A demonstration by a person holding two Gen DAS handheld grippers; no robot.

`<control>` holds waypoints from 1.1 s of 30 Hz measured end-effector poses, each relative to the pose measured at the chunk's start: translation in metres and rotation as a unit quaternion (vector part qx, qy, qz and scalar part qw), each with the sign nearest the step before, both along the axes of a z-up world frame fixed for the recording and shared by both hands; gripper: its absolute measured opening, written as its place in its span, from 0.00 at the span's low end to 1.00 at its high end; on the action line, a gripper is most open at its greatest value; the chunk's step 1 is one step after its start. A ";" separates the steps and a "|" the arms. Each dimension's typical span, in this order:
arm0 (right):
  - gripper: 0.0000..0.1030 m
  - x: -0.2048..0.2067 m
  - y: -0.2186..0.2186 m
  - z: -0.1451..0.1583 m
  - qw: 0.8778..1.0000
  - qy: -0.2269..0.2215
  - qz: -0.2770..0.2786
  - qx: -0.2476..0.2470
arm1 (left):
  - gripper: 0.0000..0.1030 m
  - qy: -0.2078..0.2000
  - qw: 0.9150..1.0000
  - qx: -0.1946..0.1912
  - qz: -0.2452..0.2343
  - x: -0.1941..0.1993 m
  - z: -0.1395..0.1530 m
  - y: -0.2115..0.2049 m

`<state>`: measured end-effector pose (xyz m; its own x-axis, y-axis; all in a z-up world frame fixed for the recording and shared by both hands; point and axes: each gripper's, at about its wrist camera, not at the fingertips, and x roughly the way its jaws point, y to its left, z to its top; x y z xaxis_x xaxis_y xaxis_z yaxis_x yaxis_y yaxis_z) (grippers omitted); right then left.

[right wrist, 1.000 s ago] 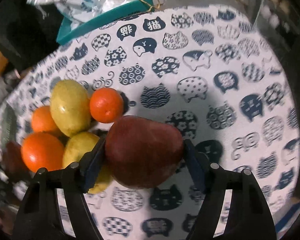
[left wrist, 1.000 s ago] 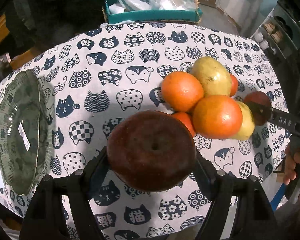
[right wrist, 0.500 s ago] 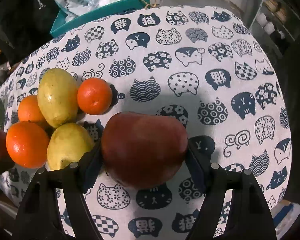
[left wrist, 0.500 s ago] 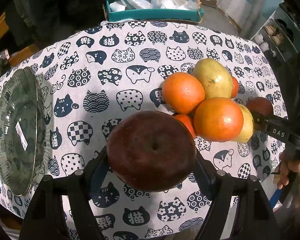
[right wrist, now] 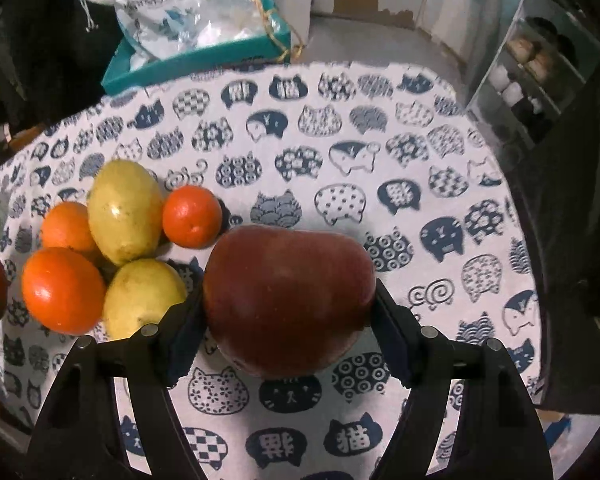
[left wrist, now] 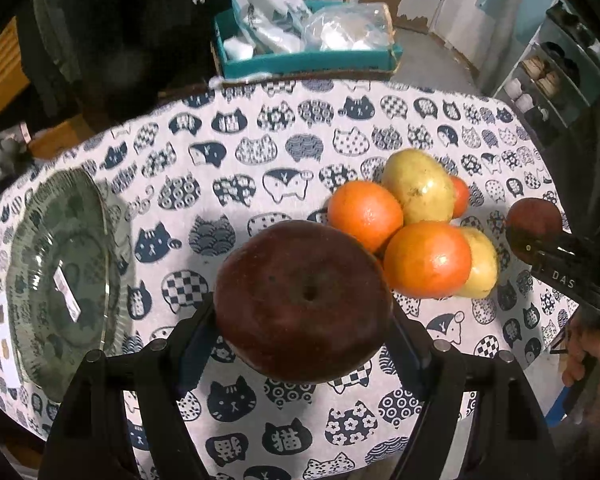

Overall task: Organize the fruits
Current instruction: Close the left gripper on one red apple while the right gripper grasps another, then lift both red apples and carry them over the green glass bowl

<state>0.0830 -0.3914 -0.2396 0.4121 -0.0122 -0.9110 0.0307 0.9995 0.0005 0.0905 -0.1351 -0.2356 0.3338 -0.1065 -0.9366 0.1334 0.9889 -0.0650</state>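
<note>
- Left gripper [left wrist: 303, 312] grips a dark red apple [left wrist: 302, 300] above the cat-print tablecloth [left wrist: 228, 152].
- Right gripper [right wrist: 288, 316] clamps a second red apple [right wrist: 288, 300].
- Oranges [left wrist: 365, 215] and yellow mangoes [left wrist: 418, 186] sit clustered between them.
- Glass plate [left wrist: 32, 216] lies left.

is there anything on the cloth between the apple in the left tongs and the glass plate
Nothing visible does. The left tongs hold a dark red apple above the tablecloth, and the glass plate lies off to the left with only bare patterned cloth between. The pile of oranges and yellow fruit sits on the opposite side.

dim indoor light, strong fisheye bending and black vignette at edges, soft shadows on the tablecloth [left wrist: 236, 168]
</note>
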 end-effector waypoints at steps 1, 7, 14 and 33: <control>0.73 -0.001 0.003 0.004 1.000 -0.005 0.001 -0.001 | 0.76 -0.006 1.000 0.001 -0.002 -0.001 0.004 0.000; 0.73 -0.007 0.016 0.034 0.999 -0.045 0.012 -0.005 | 0.76 -0.036 0.999 -0.004 -0.002 -0.005 0.025 0.004; 0.73 -0.016 0.026 0.065 0.996 -0.086 0.026 0.006 | 0.76 -0.068 0.998 -0.012 -0.005 -0.016 0.052 0.012; 0.73 -0.046 0.065 0.154 0.979 -0.191 0.066 0.023 | 0.76 -0.167 0.986 -0.005 0.017 -0.042 0.118 0.054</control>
